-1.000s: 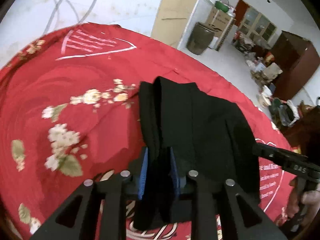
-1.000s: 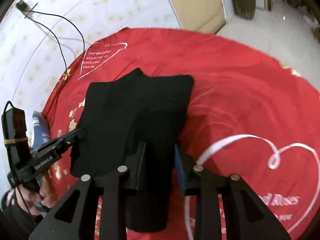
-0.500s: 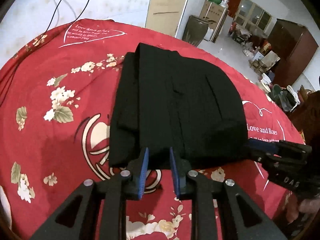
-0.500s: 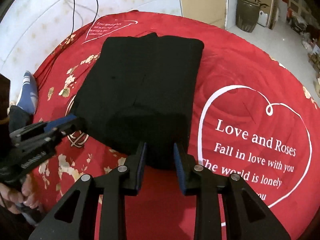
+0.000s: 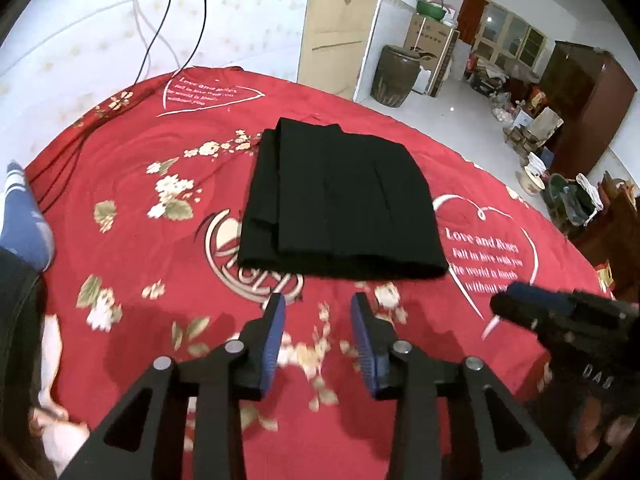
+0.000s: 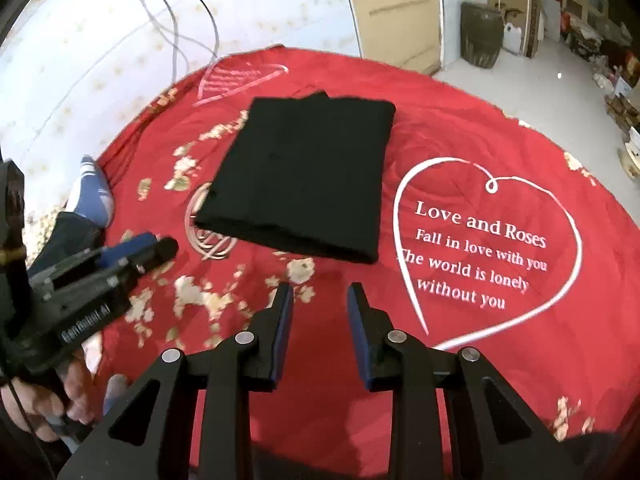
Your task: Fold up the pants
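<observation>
The black pants [image 5: 340,204] lie folded into a flat rectangle on the red bedspread [image 5: 140,264]; they also show in the right wrist view [image 6: 304,176]. My left gripper [image 5: 318,304] is open and empty, held a little short of the pants' near edge. My right gripper [image 6: 319,292] is open and empty, also short of the near edge. The right gripper shows at the right of the left wrist view [image 5: 560,316], and the left gripper at the left of the right wrist view [image 6: 100,272].
A foot in a blue sock [image 5: 24,220] rests at the bed's left side. Cables [image 5: 172,20] hang on the wall behind. Past the bed's far right are a dark jar [image 5: 396,76], boxes and a brown cabinet [image 5: 588,100].
Both grippers let go of the pants, opened and drew back toward me. The pants now lie flat and folded on the bedspread.
</observation>
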Tool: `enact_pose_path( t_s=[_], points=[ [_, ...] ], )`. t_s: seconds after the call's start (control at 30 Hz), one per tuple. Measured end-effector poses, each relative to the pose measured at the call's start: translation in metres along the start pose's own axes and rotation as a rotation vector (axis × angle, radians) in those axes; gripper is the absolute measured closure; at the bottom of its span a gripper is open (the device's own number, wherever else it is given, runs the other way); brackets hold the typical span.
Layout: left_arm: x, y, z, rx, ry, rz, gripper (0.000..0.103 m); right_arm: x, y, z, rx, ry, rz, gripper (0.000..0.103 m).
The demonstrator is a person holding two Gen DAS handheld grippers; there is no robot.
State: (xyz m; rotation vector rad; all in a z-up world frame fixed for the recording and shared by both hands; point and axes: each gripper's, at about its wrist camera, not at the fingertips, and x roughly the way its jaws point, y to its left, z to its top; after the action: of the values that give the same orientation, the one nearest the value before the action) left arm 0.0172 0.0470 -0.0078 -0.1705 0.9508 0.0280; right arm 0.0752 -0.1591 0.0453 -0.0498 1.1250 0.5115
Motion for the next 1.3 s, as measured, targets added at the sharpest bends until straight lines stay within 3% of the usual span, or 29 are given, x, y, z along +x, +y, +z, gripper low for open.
enact_pose_path(
  t_s=[0.13,0.27,0.5,0.73,1.3],
  points=[
    [-0.010,0.002,-0.013,-0.013,-0.007,0.020,0.066,-0.015,0.010,-0.010,-0.007,-0.021,-0.046,0.075],
    [-0.013,0.005,-0.021,-0.021,-0.005,0.034,0.066,-0.021,0.020,-0.017,-0.019,-0.024,-0.072,0.058],
    [-0.012,0.002,-0.025,-0.008,-0.021,0.020,0.067,-0.028,0.038,-0.027,-0.065,-0.043,-0.105,0.058],
    [-0.006,-0.003,-0.027,0.013,-0.008,0.012,0.066,-0.027,0.034,-0.029,-0.031,-0.042,-0.133,0.058],
    [-0.006,-0.002,-0.025,0.017,-0.015,0.013,0.066,-0.022,0.032,-0.030,-0.017,-0.036,-0.114,0.058]
  ],
)
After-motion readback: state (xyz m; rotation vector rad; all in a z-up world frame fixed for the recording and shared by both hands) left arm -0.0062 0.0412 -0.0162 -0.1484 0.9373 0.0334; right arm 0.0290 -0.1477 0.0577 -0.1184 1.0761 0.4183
